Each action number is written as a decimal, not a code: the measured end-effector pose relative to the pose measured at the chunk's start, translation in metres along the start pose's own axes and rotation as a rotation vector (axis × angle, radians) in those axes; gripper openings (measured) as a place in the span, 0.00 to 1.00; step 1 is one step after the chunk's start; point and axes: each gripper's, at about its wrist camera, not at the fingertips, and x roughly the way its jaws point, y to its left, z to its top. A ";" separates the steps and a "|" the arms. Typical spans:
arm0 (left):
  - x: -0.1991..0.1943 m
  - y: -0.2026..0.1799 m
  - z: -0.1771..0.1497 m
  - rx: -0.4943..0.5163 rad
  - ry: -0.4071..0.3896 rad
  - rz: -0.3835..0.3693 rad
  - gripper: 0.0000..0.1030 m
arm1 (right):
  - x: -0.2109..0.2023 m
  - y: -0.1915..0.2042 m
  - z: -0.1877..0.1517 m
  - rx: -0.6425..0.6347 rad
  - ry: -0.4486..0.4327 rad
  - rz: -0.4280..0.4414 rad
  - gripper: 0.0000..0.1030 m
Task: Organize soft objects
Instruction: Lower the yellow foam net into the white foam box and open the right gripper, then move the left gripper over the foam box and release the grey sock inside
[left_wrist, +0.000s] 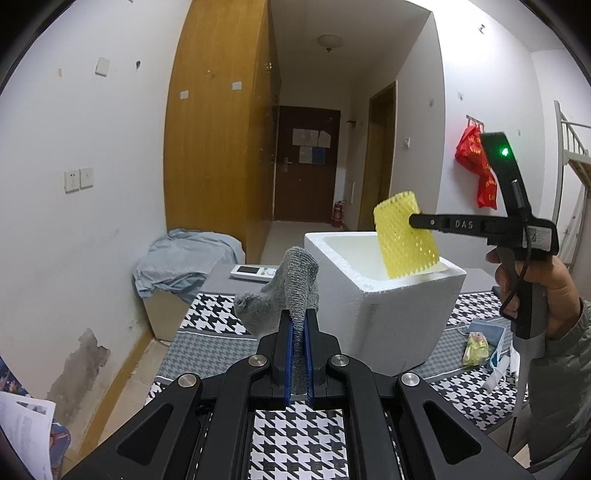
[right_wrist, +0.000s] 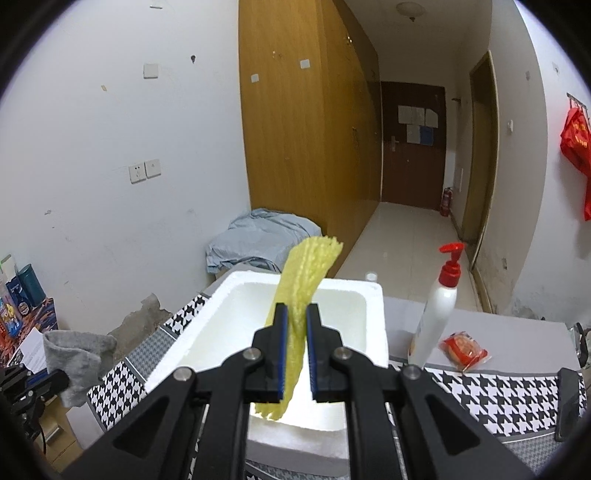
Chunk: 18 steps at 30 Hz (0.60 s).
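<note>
While the yellow foam net hangs pinched in the right gripper over the open foam box, a tilted release could catch its rim. The left gripper clamps a grey sock short of the box. Only the right view shows the pump bottle.

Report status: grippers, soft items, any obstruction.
Left gripper shut on grey sock, short of foam box. Right gripper shut on yellow foam net, above box opening. Nothing in the way.
</note>
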 end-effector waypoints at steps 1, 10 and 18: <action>0.000 0.000 0.001 0.000 0.000 -0.005 0.05 | 0.002 -0.001 -0.001 0.003 0.007 0.003 0.13; 0.001 -0.007 0.018 0.024 -0.028 -0.033 0.05 | -0.008 -0.005 -0.003 0.026 -0.029 0.007 0.73; 0.009 -0.016 0.033 0.049 -0.051 -0.084 0.05 | -0.025 -0.007 -0.012 0.038 -0.046 -0.029 0.91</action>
